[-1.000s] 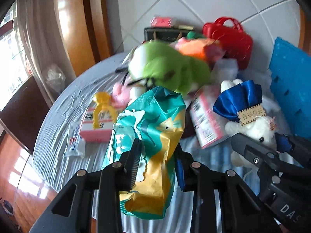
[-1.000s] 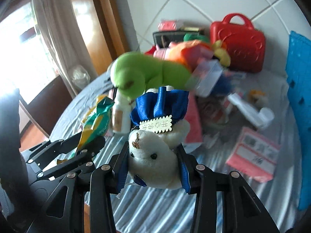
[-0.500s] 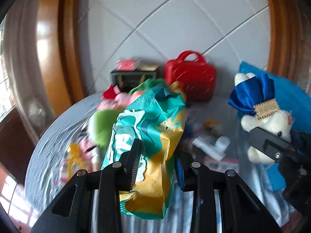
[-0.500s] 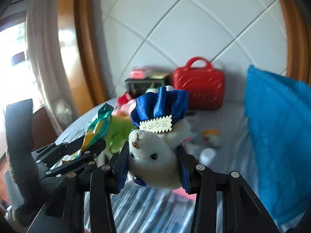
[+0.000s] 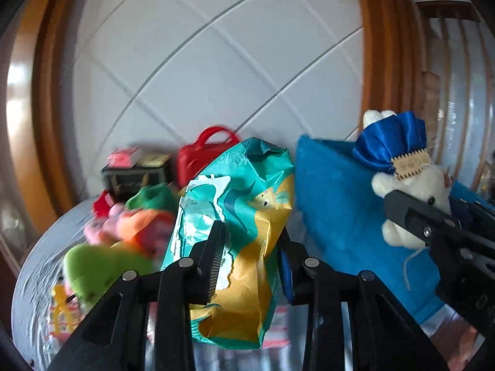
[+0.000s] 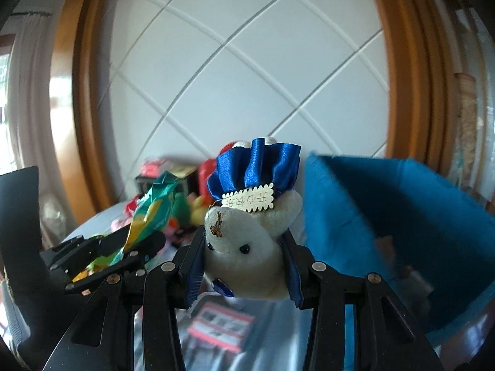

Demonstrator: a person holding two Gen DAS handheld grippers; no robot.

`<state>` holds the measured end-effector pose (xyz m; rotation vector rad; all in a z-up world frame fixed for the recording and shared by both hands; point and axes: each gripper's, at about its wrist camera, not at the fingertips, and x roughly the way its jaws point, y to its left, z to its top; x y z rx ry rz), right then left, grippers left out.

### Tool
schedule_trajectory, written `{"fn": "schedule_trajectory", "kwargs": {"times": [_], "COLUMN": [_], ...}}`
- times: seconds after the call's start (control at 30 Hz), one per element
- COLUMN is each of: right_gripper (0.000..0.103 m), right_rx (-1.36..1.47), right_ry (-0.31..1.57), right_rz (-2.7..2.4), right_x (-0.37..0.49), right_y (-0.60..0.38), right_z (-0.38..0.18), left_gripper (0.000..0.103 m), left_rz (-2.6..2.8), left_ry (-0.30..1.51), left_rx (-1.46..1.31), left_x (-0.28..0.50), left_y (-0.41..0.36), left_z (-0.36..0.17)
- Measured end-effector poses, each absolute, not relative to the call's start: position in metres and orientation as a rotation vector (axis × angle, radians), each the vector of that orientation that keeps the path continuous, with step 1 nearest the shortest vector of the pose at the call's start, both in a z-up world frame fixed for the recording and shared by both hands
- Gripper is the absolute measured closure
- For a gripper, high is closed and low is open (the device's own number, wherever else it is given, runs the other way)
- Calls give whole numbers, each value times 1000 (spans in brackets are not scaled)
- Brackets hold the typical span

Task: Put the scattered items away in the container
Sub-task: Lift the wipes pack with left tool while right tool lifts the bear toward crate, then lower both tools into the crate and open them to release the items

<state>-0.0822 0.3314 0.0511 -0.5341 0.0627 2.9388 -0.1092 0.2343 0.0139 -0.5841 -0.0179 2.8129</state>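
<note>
My left gripper (image 5: 250, 241) is shut on a crumpled teal and yellow snack bag (image 5: 244, 216), held up above the table. My right gripper (image 6: 244, 247) is shut on a white plush toy (image 6: 247, 247) with a blue satin bow and a paper tag. The same plush toy (image 5: 411, 191) and the right gripper (image 5: 433, 225) show at the right of the left wrist view. The blue container (image 6: 402, 216) stands to the right, its open inside facing the right wrist view; the blue container (image 5: 340, 210) is just behind the bag in the left wrist view.
A pile of soft toys lies on the round grey-clothed table: a green plush (image 5: 99, 266), an orange one (image 5: 145, 225). A red handbag (image 5: 204, 157) and a dark box (image 5: 136, 176) stand against the white panelled wall. A pink-edged packet (image 6: 222, 324) lies below the right gripper.
Both grippers have risen and swung to the right with their loads. The table's clutter has slid down and left in view, and the blue container has come close in front.
</note>
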Motion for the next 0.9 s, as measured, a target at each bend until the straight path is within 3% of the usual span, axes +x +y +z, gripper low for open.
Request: {"fn": "schedule_trajectory", "kwargs": {"times": [0.27,0.47,0.57,0.7,0.9], "right_gripper": [59,59,59,59,59], "right_rx": [-352,-470,-669,-1068,-1643], "right_ry": [-30,-105,-90,-49,103], "right_rz": [2911,2854,2814,2734,2569], "right_x": [-57,-78,-112,-162,-200], "right_y": [477,599,651,700,725], "right_z": [109,134,117,62,-28], "left_gripper": [71,71,71,71,71], "left_rz": [2693,2549,2506,2330,2158], "left_ry": [-78,-133,-71,25,111], "left_rx": [-496,-774,-1026,-1502,-1896], "left_x": [-117,-171,-209,-267,-292], "left_y": [367,490,547,606,629], "left_z": [94,140,115,29,-64]}}
